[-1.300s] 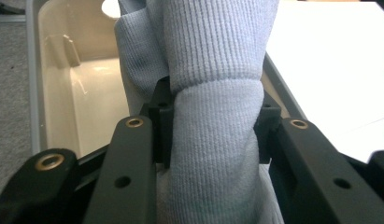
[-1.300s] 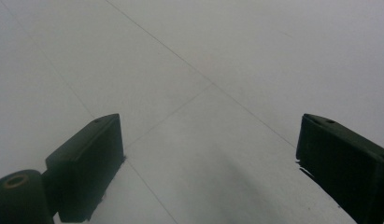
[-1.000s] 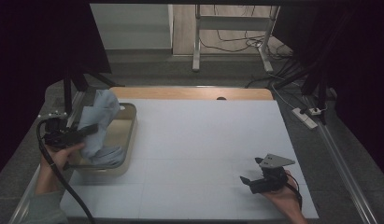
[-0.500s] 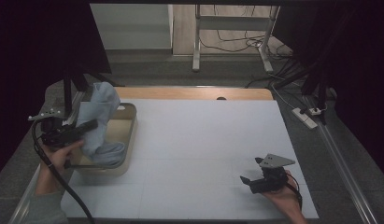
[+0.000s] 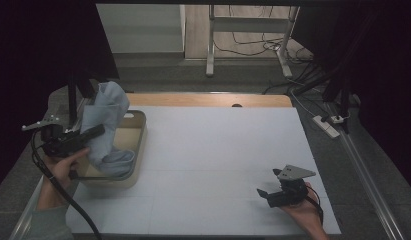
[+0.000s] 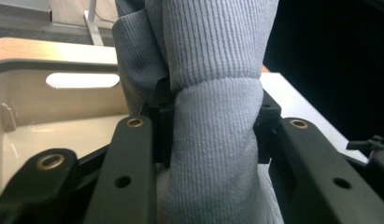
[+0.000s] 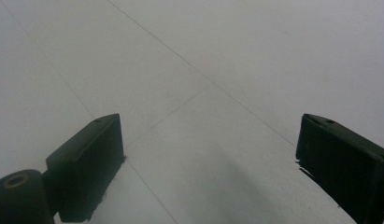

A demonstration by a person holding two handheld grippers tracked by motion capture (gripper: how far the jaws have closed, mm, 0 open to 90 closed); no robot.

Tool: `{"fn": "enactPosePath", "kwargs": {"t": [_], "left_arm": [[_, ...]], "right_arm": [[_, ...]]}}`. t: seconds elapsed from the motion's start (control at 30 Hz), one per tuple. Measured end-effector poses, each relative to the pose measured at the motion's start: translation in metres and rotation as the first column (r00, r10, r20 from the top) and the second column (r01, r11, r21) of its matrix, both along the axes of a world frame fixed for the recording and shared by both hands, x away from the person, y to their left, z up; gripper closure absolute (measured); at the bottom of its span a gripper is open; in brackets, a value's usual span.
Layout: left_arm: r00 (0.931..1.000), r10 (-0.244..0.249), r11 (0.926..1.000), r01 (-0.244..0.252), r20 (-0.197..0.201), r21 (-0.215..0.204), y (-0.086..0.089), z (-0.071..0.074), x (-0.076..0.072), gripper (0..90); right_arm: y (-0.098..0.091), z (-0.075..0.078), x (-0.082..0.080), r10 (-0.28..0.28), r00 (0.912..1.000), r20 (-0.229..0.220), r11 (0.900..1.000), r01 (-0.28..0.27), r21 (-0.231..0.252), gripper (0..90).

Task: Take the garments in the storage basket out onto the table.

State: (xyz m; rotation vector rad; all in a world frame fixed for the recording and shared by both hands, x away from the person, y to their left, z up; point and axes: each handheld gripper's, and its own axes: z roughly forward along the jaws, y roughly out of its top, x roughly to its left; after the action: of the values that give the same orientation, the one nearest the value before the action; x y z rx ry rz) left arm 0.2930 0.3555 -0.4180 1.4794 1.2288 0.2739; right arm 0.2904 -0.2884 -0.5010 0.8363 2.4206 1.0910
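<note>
The left tongs clamp a grey cloth, which hangs bunched over the tray. Lift straight until its tail clears the rim. The right tongs rest agape on the bench.

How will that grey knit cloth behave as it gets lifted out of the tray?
Probably floppy: the grey knit cloth bunches where the left gripper pinches it and droops into the tray. Its ribbed weave likely grips well. It looks light.
</note>
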Motion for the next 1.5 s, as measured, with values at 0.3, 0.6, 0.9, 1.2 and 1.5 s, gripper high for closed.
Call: {"fn": "enactPosePath", "kwargs": {"t": [0.3,0.6,0.9,1.2,1.5], "left_arm": [[0.9984,-0.01,0.9977,0.013,0.055,-0.067,0.001,0.007,-0.006,62.6],[0.9947,0.019,0.9926,-0.007,0.101,-0.121,0.003,0.013,-0.011,62.6],[0.989,0.029,0.9872,-0.006,0.145,-0.159,0.002,0.021,-0.017,62.7],[0.9819,0.011,0.9736,0.032,0.189,-0.226,0.001,0.031,-0.022,62.8],[0.9759,0.013,0.9731,0.038,0.218,-0.227,-0.007,0.039,-0.026,62.8]], "right_arm": [[0.0,0.0,0.0,0.003,1.0,-0.003,1.0,-0.003,-0.004,7.1],[0.0,0.0,0.001,0.003,1.0,-0.004,1.0,-0.003,-0.008,7.1],[0.001,0.0,0.001,0.002,1.0,-0.004,1.0,-0.002,-0.006,7.1],[0.0,0.0,0.001,-0.002,1.0,-0.003,1.0,0.002,-0.001,7.1],[0.0,0.0,0.001,-0.002,1.0,-0.005,1.0,0.002,0.003,7.1]]}}
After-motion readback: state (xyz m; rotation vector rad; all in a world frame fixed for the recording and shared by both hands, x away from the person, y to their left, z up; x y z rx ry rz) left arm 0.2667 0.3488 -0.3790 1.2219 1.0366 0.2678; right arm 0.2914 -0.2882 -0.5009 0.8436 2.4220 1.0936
